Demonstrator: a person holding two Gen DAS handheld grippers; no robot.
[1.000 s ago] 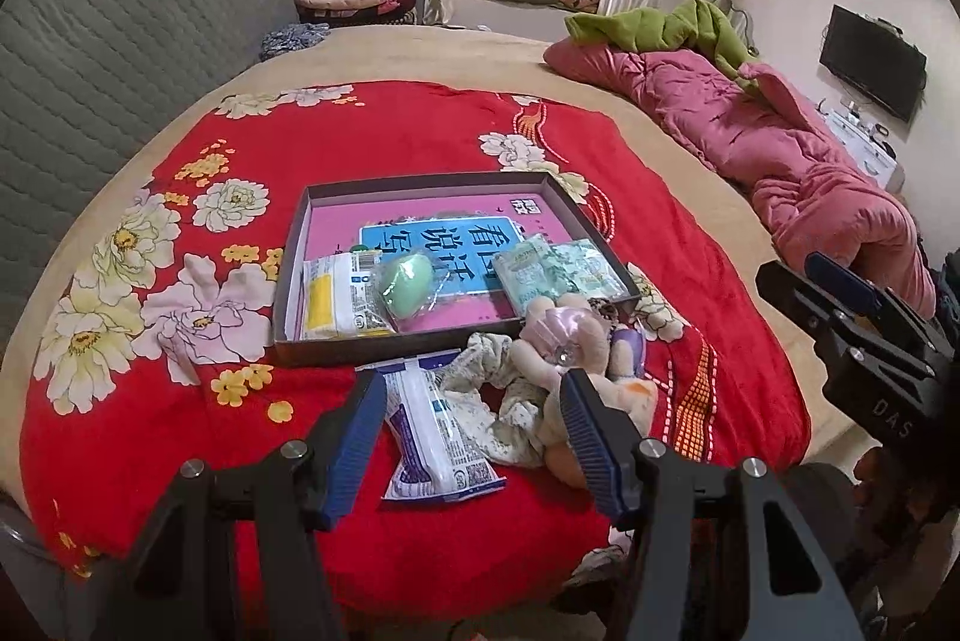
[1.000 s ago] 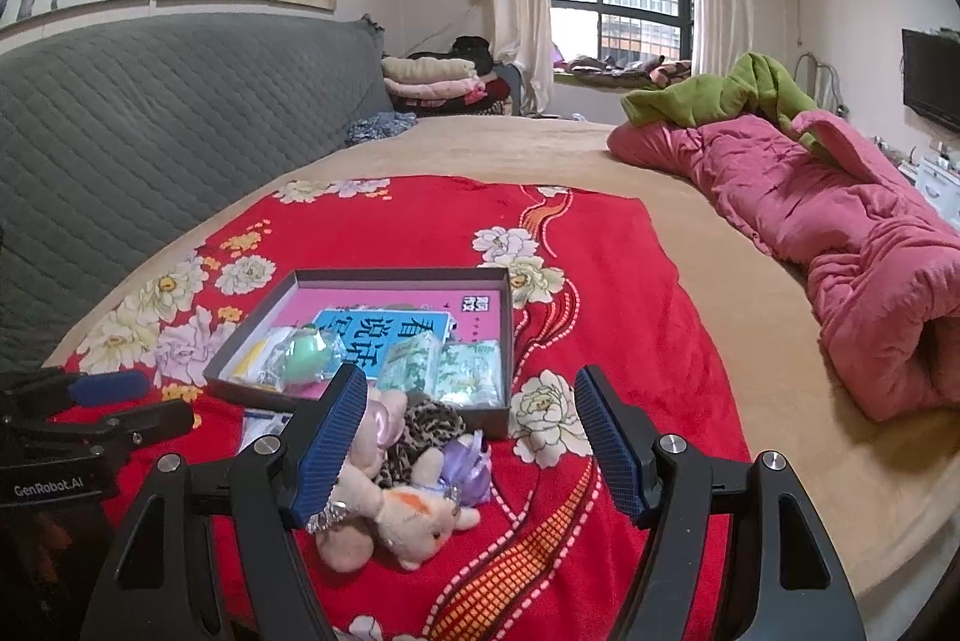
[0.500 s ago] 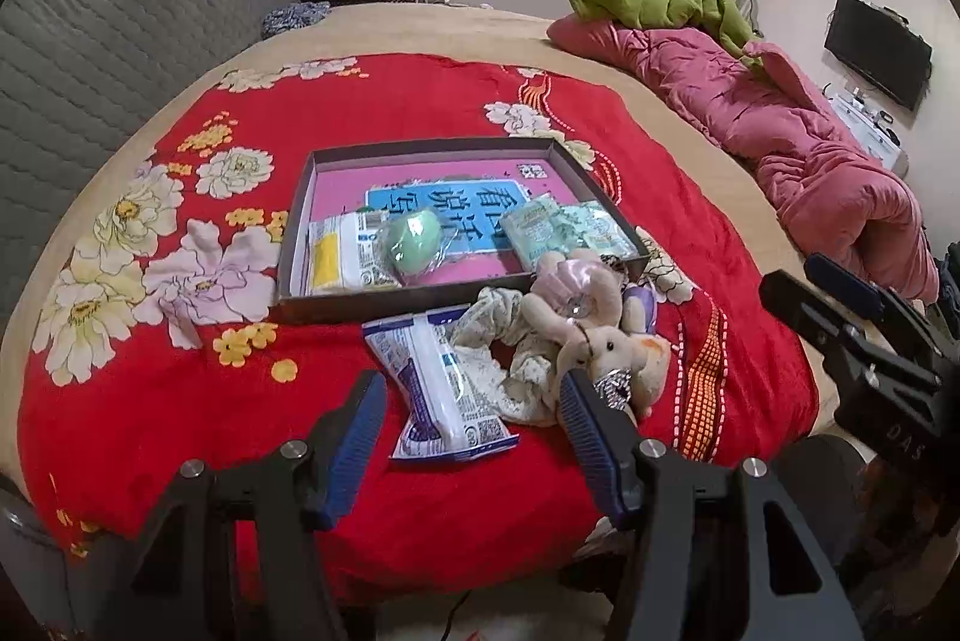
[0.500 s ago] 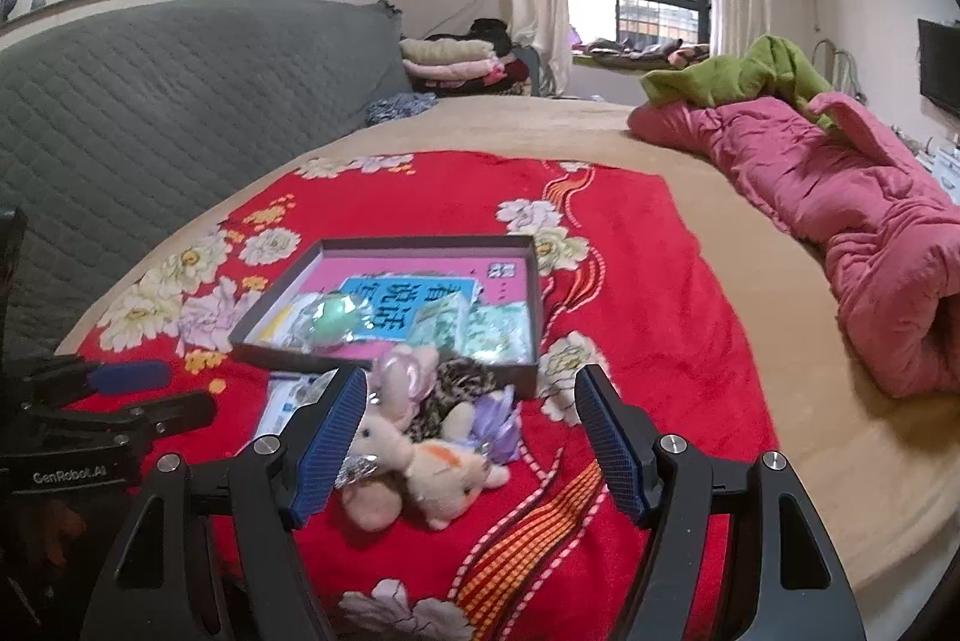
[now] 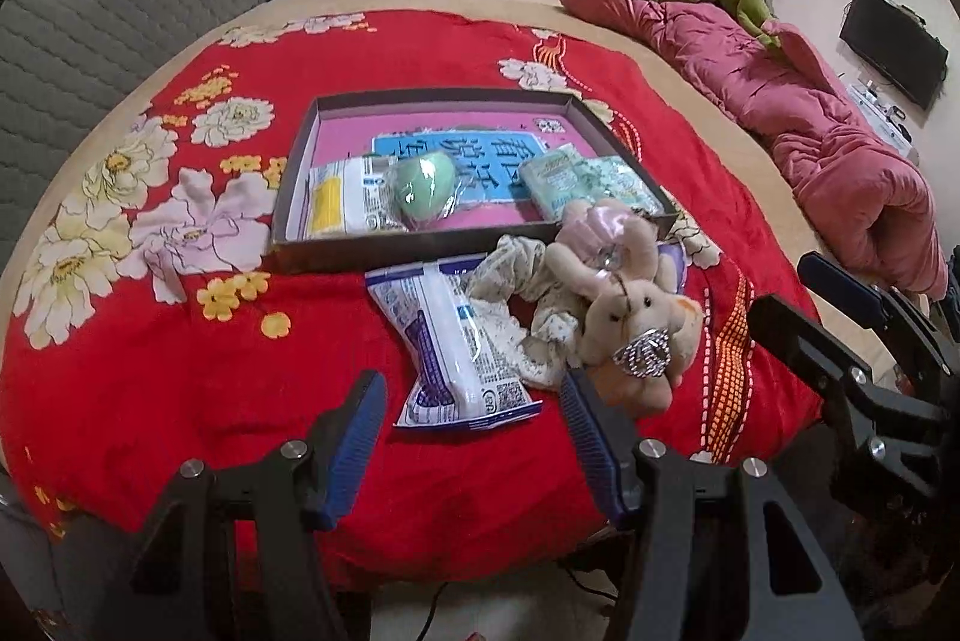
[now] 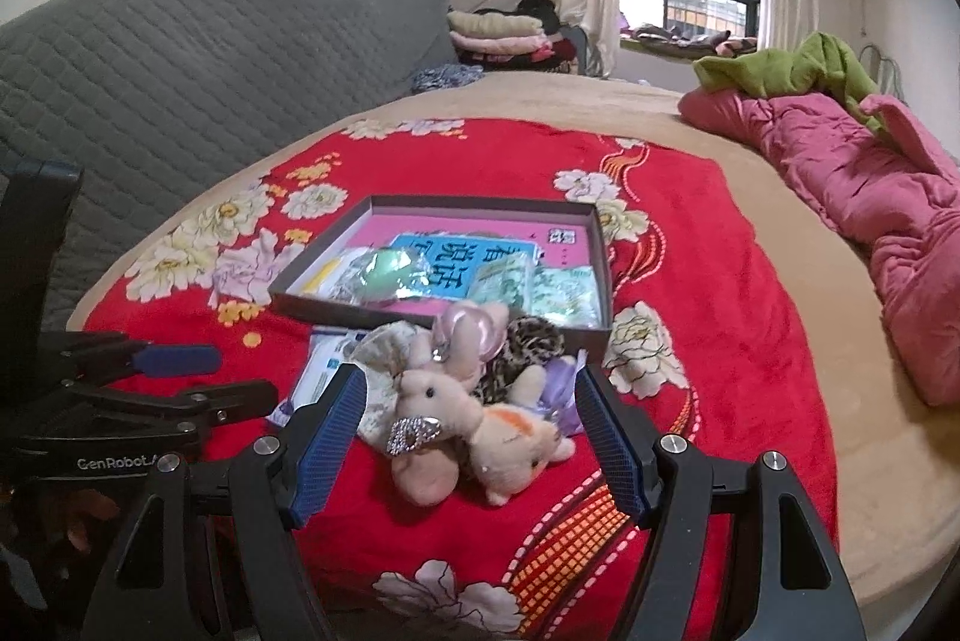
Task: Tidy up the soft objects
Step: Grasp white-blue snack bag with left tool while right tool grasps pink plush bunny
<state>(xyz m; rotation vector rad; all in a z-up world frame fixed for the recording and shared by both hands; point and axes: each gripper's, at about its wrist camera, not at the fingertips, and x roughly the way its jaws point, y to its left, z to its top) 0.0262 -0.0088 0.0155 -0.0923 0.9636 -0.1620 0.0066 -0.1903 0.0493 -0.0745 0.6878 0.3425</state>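
Scrunchies (image 5: pixel 528 299) beside plush rabbit (image 6: pixel 444 419)

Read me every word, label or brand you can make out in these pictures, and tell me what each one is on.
"GenRobot.A", cut off there: printed on the left gripper body, seen from the right wrist.
"看", "说", "话": large characters on the blue book cover lying in the box; the rest is covered.
White wipes packet: fine print and a code, too small to read.
Green tissue packs: print blurred.

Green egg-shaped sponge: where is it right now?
Left wrist view: the green sponge lies inside the tray, near its front wall, between the yellow-striped packet and green tissue packs.
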